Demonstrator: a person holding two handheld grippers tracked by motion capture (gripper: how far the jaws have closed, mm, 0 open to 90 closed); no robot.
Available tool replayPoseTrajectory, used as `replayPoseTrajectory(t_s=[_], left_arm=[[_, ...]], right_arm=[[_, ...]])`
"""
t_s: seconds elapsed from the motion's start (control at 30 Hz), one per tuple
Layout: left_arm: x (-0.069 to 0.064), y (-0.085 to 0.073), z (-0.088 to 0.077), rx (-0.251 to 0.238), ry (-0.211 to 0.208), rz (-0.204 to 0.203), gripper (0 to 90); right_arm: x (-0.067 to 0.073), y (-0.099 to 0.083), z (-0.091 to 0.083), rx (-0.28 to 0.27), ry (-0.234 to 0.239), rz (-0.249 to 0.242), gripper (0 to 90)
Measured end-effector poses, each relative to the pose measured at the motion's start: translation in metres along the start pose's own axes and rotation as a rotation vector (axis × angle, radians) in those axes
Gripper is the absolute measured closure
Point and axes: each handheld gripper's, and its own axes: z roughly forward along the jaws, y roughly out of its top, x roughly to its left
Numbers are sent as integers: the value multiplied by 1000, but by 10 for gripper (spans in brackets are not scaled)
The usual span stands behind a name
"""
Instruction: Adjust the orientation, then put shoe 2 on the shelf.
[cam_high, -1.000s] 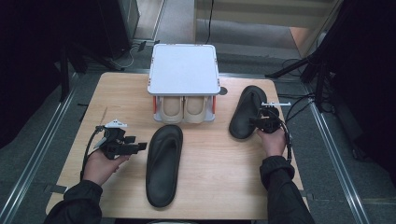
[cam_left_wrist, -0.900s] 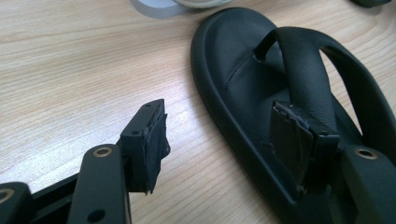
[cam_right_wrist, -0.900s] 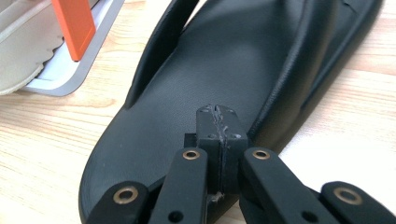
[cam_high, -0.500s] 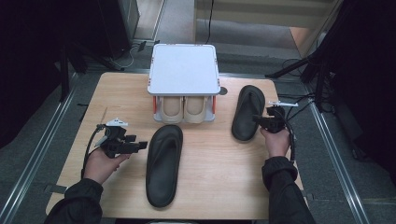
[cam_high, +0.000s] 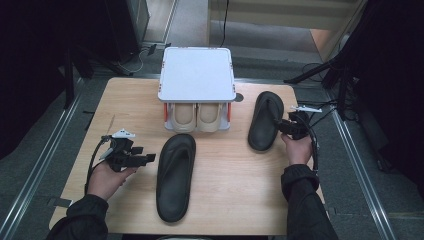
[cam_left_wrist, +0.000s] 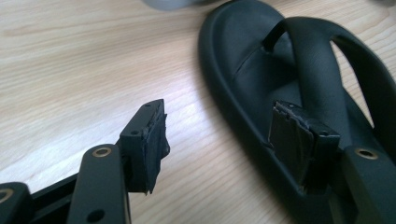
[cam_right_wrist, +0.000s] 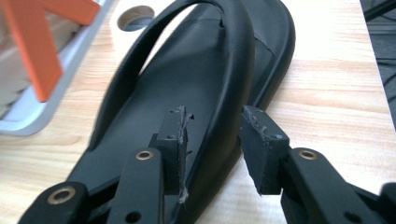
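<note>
The high view took in the whole table (cam_high: 125, 100), with the white rack (cam_high: 197, 75) at upper centre and one black sandal (cam_high: 175, 176) below it. The right gripper view revealed the other sandal's (cam_right_wrist: 196, 93) rim between parted pads. A second earlier the right gripper (cam_high: 285, 128) was clenched; its jaws had just been opening. The left gripper (cam_high: 145, 159) stood released beside the near sandal, untouched
</note>
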Motion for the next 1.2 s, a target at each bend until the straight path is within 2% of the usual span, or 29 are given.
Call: replayPoseTrajectory(t_s=[0.17,0.4,0.57,0.77,1.2], left_arm=[[5,-9,-9,-14,18,-34,371],[7,-18,-17,-17,41,-54,372],[8,-21,-19,-16,46,-50,372],[8,-21,-18,-14,43,-50,372],[7,-21,-17,-8,44,-42,373]], right_arm=[[-3,4,12,8,-26,29,613],[-8,9,24,29,-21,68,609],[-8,10,29,17,-28,76,639],[-11,11,29,13,-12,118,726],[-9,14,27,5,-12,139,745]])
